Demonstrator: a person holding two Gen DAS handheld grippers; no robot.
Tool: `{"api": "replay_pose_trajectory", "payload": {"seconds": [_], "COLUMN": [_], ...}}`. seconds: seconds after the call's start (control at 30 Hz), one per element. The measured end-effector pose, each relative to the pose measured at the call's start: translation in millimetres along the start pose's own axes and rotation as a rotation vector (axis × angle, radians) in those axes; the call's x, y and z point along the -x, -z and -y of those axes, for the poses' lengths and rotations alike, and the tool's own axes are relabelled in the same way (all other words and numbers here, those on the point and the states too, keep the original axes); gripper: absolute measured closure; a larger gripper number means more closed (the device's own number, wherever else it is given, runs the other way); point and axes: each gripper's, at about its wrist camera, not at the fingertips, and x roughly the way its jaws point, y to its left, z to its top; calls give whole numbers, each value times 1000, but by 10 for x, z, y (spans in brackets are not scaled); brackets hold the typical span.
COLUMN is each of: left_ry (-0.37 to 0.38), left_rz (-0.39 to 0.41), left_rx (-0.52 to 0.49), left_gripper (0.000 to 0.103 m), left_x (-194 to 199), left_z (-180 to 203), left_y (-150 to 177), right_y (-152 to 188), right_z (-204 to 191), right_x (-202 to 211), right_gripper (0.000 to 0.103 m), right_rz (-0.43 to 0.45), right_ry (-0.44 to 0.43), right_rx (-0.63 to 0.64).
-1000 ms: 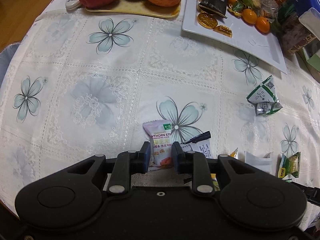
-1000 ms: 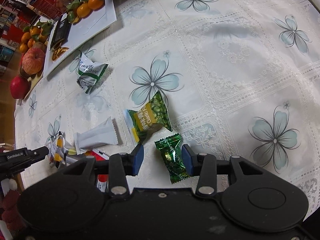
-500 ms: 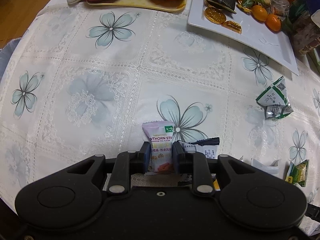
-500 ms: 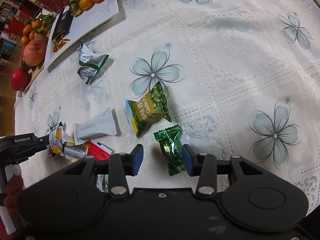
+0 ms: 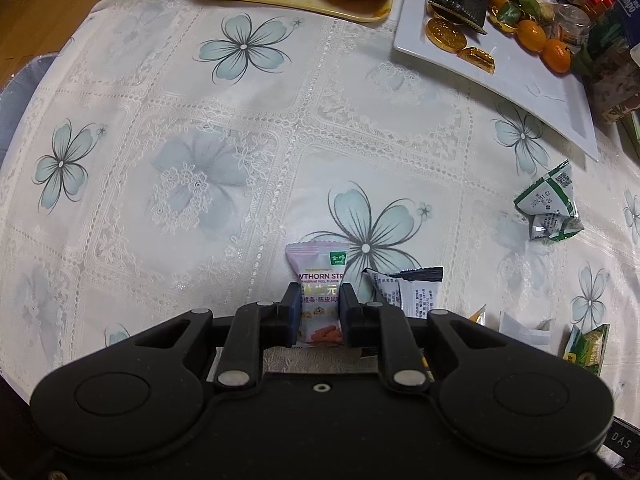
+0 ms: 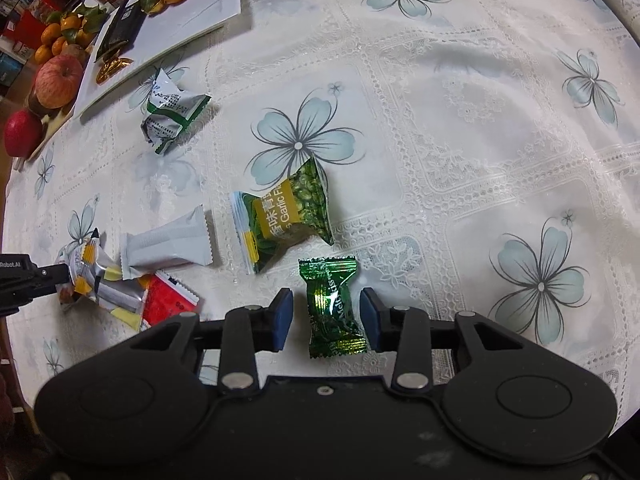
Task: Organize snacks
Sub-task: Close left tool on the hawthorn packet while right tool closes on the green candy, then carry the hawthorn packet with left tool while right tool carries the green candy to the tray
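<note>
My left gripper [image 5: 320, 312] points down at the flowered tablecloth. Its jaws are closing, and both pads touch the sides of a pink hawthorn-strip packet [image 5: 318, 276] standing between them. A black-and-white packet [image 5: 408, 292] lies just right of it. In the right wrist view, my right gripper [image 6: 325, 320] straddles a green foil candy [image 6: 330, 292] lying on the cloth. Its jaws are closing too, with a small gap left on each side of the candy. The white snack plate [image 5: 540, 92] sits at the far right, holding gold coins, a black packet and small oranges.
A green garlic-pea packet [image 6: 284, 220], a grey sachet [image 6: 168, 244], a red packet [image 6: 168, 300] and a green-and-white packet [image 6: 172, 116] lie loose on the cloth. A fruit tray [image 5: 300, 4] with apples stands at the back, and boxes crowd the far right edge.
The left jaws have narrowed onto the hawthorn packet. The right jaws have drawn in around the green candy, which now sits straighter between them. Both hands stayed roughly in place.
</note>
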Motion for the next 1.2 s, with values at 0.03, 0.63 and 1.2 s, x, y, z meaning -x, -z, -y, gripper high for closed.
{"api": "replay_pose_trajectory", "payload": {"seconds": [0.03,0.63,1.2], "left_ry": [2,74,149], "left_rz": [-5,96,250], "left_rx": [3,-69,-194], "left_gripper": [77,77,77], "left_x": [5,509,870], "left_z": [-9,-90,-144], "left_y": [12,799,2207], "right_y": [8,254,1554], "right_z": [-20,127,464], "right_x": [1,362,865], "right_gripper": [68,82,82], "right_rz": [6,113,325], "right_ry": [13,-125,-327], "right_rx": [14,-22,-53]}}
